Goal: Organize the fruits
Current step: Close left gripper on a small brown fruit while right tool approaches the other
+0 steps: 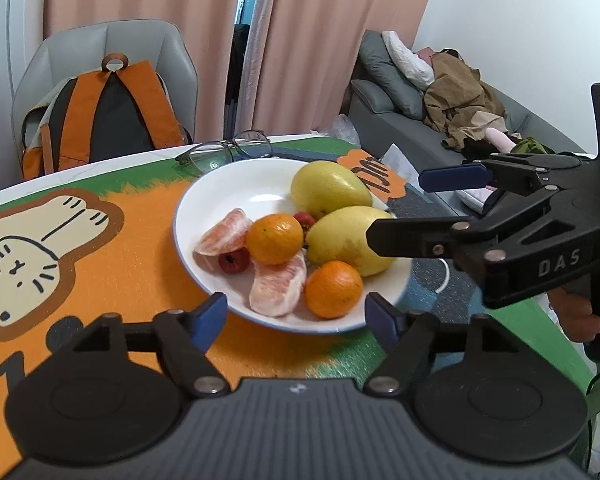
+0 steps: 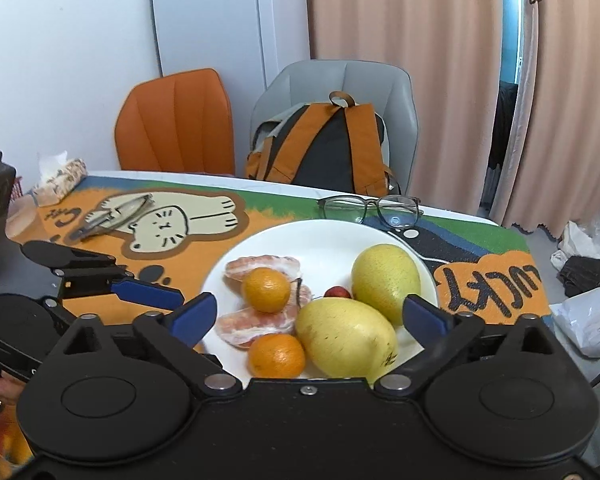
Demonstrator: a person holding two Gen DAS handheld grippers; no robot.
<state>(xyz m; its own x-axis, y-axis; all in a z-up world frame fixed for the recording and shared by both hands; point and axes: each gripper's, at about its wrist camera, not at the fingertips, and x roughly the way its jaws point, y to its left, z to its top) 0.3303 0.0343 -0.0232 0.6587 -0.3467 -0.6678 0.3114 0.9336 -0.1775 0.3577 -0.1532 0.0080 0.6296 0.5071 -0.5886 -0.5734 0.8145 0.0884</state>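
Both tools hang wide and empty, left tool, right tool, over the plate; best leave that fruit settled, I'd say.

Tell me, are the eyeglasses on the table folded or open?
Open. The eyeglasses lie behind the white plate with the temple arms spread out, not tucked behind the lenses.

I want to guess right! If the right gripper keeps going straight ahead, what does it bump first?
Probably the nearer yellow mango on the white plate. It lies between the open right gripper fingers, though depth is hard to judge.
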